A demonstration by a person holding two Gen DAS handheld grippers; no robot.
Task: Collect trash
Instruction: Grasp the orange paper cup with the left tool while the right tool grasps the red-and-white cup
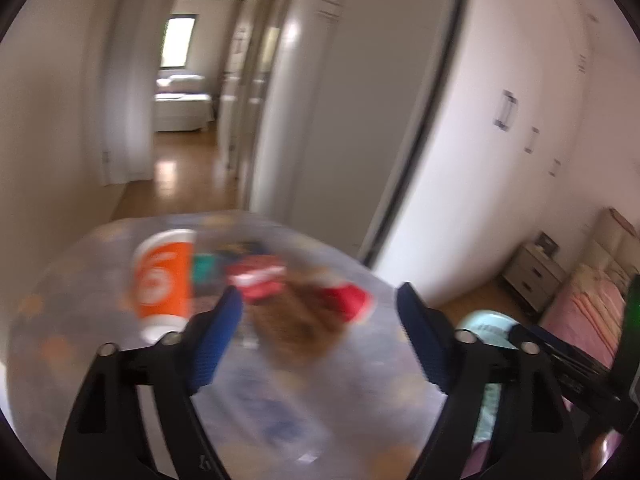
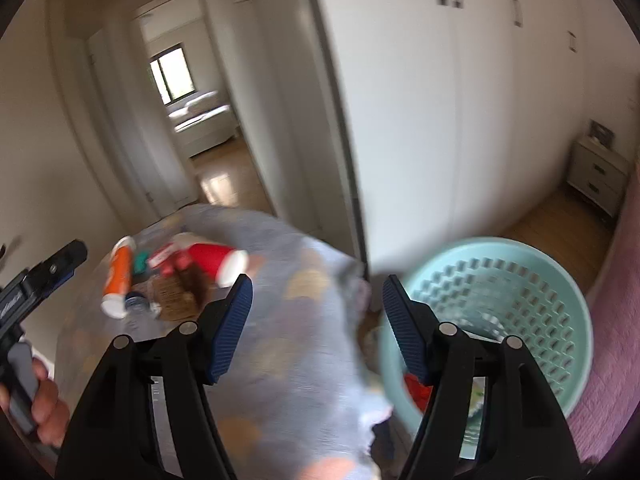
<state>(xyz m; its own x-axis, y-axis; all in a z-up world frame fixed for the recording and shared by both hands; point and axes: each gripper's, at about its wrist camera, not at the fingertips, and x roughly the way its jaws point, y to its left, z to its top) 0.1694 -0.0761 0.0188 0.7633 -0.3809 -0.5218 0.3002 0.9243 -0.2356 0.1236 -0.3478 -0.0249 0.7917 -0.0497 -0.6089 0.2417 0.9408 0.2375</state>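
A pile of trash lies on a cloth-covered table (image 1: 280,400): an orange paper cup (image 1: 164,280) on its side, a red cup (image 1: 348,300), a red wrapper (image 1: 260,280), brown crumpled paper (image 1: 304,324) and a teal scrap (image 1: 204,266). My left gripper (image 1: 320,304) is open and empty, just short of the brown paper. My right gripper (image 2: 316,292) is open and empty over the table's right edge. The same trash shows in the right wrist view: orange cup (image 2: 118,276), red cup (image 2: 216,260). A pale green perforated bin (image 2: 500,312) stands to the right, with red and green trash inside.
White wardrobe doors (image 2: 460,120) rise behind the bin. An open doorway (image 1: 188,80) leads down a hall to a bedroom. A nightstand (image 2: 598,172) and a pink-covered bed (image 1: 592,312) lie at the right. The left gripper's body (image 2: 40,276) shows in the right wrist view.
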